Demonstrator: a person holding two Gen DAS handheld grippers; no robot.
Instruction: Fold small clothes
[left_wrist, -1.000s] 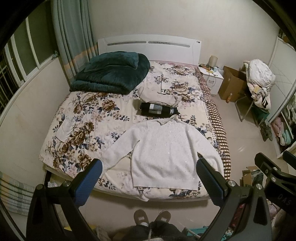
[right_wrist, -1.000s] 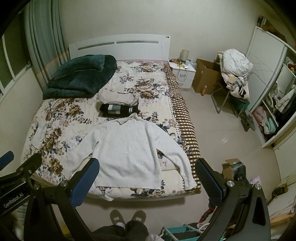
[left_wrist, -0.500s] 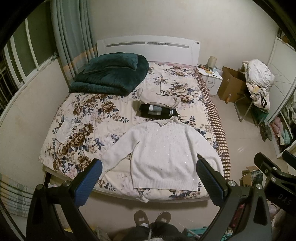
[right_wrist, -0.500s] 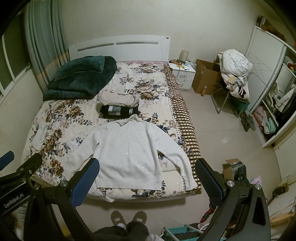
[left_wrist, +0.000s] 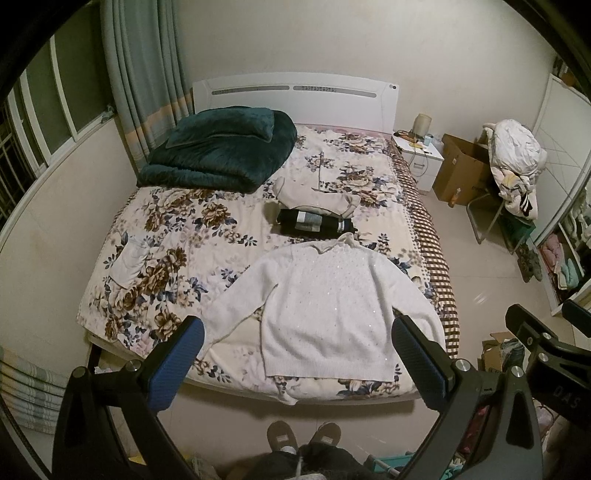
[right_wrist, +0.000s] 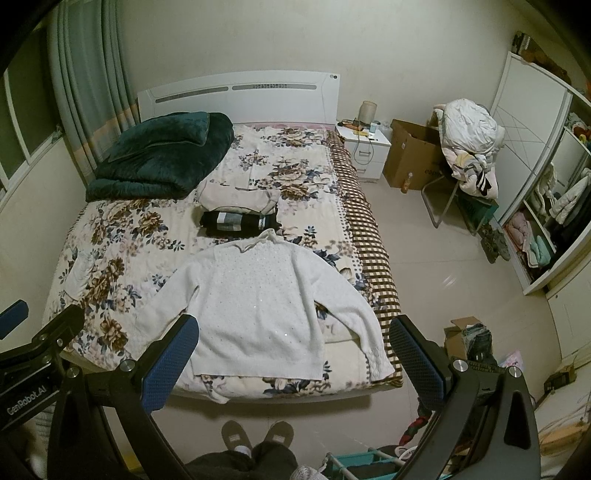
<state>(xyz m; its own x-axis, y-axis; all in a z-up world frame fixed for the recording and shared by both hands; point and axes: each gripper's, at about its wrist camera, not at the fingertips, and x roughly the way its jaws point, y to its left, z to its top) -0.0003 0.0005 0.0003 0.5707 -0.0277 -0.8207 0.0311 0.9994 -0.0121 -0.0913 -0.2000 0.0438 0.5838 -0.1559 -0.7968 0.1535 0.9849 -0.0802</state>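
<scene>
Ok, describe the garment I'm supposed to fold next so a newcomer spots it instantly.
Start at the floral bed. At its foot edge lies the white sweater, spread flat with both sleeves out. Unlike the dark folded garment and cream folded garment beyond its collar, it is unfolded.

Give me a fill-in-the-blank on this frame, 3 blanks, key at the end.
1. The white sweater lies spread flat on the ___.
2. Both the left gripper and the right gripper are ___.
3. Just beyond the sweater's collar lies a folded ___ garment.

Missing words: bed; open; black
</scene>
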